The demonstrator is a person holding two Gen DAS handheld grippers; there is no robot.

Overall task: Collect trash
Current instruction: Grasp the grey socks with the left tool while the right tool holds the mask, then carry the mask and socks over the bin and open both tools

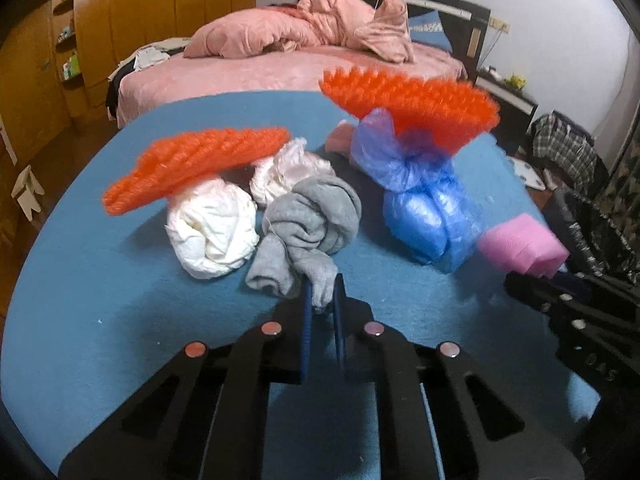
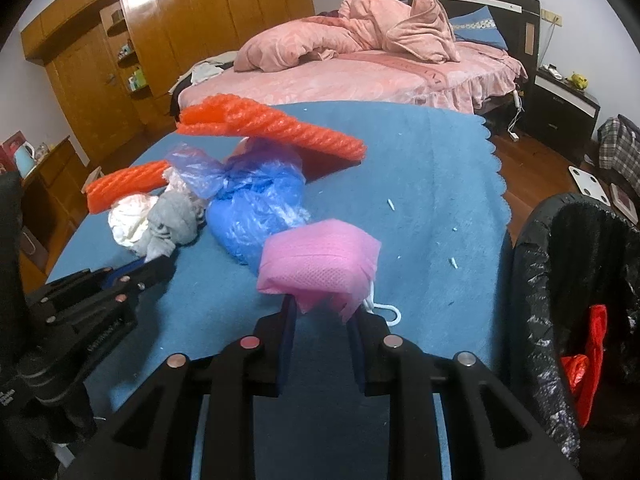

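Note:
On the blue table cover point(image 1: 100, 280) lies a trash pile: two orange foam nets point(image 1: 192, 164) point(image 1: 416, 108), white crumpled paper point(image 1: 212, 236), a grey sock point(image 1: 312, 224) and a blue plastic bag point(image 1: 420, 216). My left gripper point(image 1: 322, 300) is shut on the grey sock's end; the sock also shows in the right wrist view point(image 2: 172, 220). My right gripper point(image 2: 324, 312) is shut on a pink foam net wad point(image 2: 320, 264), held just above the cover; the wad shows in the left wrist view point(image 1: 524, 248). The left gripper shows in the right wrist view point(image 2: 156, 272).
A bin lined with a black bag point(image 2: 568, 300), holding red trash point(image 2: 588, 364), stands at the table's right edge. A white hook-shaped piece point(image 2: 388, 312) and small white scraps point(image 2: 392, 204) lie on the cover. A bed with pink bedding point(image 2: 360, 72) stands behind.

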